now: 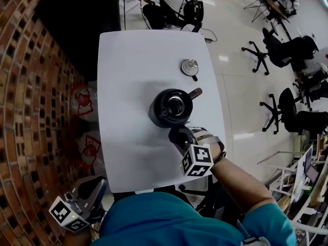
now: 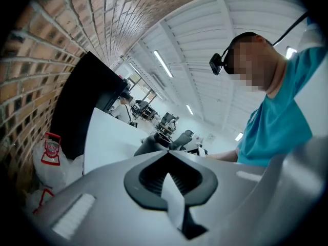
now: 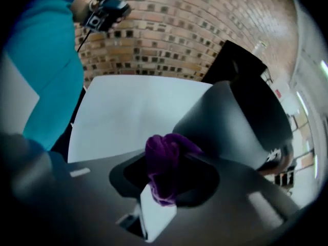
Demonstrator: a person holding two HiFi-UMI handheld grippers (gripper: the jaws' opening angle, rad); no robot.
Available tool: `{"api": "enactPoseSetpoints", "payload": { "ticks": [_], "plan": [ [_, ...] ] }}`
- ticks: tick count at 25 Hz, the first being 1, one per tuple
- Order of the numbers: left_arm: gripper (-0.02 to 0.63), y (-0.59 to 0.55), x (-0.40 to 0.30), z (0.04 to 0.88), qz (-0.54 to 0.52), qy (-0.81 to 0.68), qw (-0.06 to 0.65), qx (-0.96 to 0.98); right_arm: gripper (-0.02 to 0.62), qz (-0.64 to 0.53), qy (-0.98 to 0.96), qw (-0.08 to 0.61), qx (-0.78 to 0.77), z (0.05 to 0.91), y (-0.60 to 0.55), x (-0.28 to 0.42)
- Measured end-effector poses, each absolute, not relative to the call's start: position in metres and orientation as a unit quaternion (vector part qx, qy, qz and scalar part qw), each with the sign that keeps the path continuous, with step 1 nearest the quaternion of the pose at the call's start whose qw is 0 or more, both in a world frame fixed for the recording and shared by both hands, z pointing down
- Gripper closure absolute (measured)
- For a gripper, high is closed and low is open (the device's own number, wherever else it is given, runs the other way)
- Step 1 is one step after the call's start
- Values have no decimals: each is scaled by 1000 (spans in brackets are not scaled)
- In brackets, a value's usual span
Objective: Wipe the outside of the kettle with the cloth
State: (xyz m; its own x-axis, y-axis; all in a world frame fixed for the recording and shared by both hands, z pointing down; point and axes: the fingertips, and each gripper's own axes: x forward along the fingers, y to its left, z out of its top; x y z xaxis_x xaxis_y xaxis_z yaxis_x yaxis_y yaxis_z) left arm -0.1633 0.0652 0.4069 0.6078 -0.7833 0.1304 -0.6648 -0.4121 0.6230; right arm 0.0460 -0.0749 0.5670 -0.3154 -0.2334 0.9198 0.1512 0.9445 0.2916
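A black kettle (image 1: 170,108) stands open-topped in the middle of the white table (image 1: 128,60), its handle pointing right. My right gripper (image 1: 178,136) sits at the kettle's near side, shut on a bunched purple cloth (image 3: 163,164). In the right gripper view the cloth lies close against the kettle's dark wall (image 3: 236,119). My left gripper (image 1: 91,189) hangs off the table's near-left corner beside my body, away from the kettle. Its jaws look shut with nothing between them (image 2: 171,191). The kettle (image 2: 152,143) shows far off in the left gripper view.
The kettle's round lid (image 1: 189,66) lies on the table behind the kettle. A brick wall and white bags with red print (image 1: 82,99) line the left side. A person (image 1: 169,1) stands at the table's far end. Office chairs (image 1: 279,47) stand to the right.
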Motion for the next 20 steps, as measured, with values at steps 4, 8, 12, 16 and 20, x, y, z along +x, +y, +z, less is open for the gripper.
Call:
{"api": "enactPoseSetpoints", "payload": {
  "ticks": [4, 8, 12, 16, 20],
  "plan": [
    [606, 73, -171, 412, -93, -443, 316, 834, 479, -285, -718, 634, -34, 572, -61, 36],
    [606, 60, -194, 413, -72, -449, 275, 847, 479, -326, -687, 647, -65, 573, -49, 5],
    [606, 42, -211, 417, -49, -461, 232, 855, 479, -360, -655, 658, -91, 574, -47, -17],
    [606, 31, -213, 416, -52, -455, 215, 863, 479, -371, -617, 684, -117, 573, -47, -35],
    [606, 27, -211, 411, -74, -451, 214, 863, 479, -377, -570, 714, -154, 577, -48, -47]
  ]
}}
